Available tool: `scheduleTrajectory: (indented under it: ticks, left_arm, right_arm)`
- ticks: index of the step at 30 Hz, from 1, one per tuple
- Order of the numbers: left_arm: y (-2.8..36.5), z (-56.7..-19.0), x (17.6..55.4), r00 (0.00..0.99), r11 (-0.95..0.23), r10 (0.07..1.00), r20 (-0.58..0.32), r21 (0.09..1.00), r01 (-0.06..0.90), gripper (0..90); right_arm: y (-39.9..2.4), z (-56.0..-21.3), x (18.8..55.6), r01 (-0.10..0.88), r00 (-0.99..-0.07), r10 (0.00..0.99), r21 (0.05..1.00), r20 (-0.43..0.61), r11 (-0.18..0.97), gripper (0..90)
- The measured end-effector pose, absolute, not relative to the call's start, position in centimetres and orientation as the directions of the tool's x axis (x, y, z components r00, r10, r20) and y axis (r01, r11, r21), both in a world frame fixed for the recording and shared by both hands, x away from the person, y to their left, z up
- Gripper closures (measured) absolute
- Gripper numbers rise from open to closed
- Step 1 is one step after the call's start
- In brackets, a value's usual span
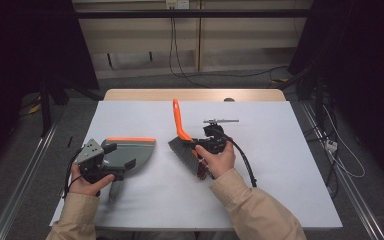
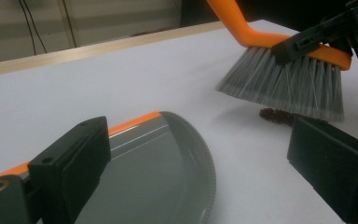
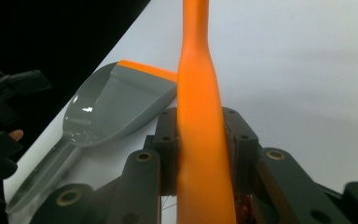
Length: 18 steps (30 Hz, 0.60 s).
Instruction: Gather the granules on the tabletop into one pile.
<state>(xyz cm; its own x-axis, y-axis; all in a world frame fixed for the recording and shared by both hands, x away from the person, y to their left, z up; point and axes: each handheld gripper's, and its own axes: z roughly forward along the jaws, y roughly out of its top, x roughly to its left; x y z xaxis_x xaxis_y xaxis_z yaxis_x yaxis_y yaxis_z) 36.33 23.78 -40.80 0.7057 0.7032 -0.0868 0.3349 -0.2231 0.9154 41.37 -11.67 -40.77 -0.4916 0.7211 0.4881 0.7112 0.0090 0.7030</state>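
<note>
A grey dustpan (image 1: 137, 148) with an orange lip lies flat on the white table (image 1: 285, 165), its handle (image 1: 115, 190) pointing toward the person. My left gripper (image 1: 120, 156) hovers over the pan, open, its jaws wide apart on either side of the pan (image 2: 168, 177) and holding nothing. An orange-handled brush (image 1: 179, 122) with grey bristles (image 1: 184, 152) stands tilted in the middle of the table. My right gripper (image 1: 201, 145) is shut on the brush handle (image 3: 198, 107). The bristles (image 2: 289, 86) rest beside a small brown clump of debris (image 2: 275, 115).
The white sheet covers a wooden table whose bare edge (image 1: 195, 94) runs along the back. Cables (image 1: 180, 60) trail on the floor behind it, and the right gripper's cable (image 1: 247, 167) loops over the table. Metal rails (image 1: 20, 185) run alongside.
</note>
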Motion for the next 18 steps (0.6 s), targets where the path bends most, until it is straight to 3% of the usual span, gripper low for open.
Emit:
scheduleTrajectory:
  ticks: [9,14,18]
  left_arm:
    - [23.9,-40.8,36.4,0.699,-0.216,0.708,-0.094,0.915,0.342,5.9]
    - [24.0,-40.9,36.4,0.697,-0.211,0.711,-0.1,0.914,0.346,5.9]
    - [24.1,-41.0,36.5,0.695,-0.215,0.713,-0.097,0.913,0.348,5.9]
  right_arm:
    - [-14.5,-40.0,44.0,0.509,-0.685,0.689,0.832,0.236,0.221,71.2]
    - [-14.7,-41.0,44.9,0.317,-0.817,0.576,0.846,0.015,0.428,71.2]
    - [-14.5,-42.2,44.9,0.24,-0.871,0.488,0.821,-0.053,0.519,71.2]
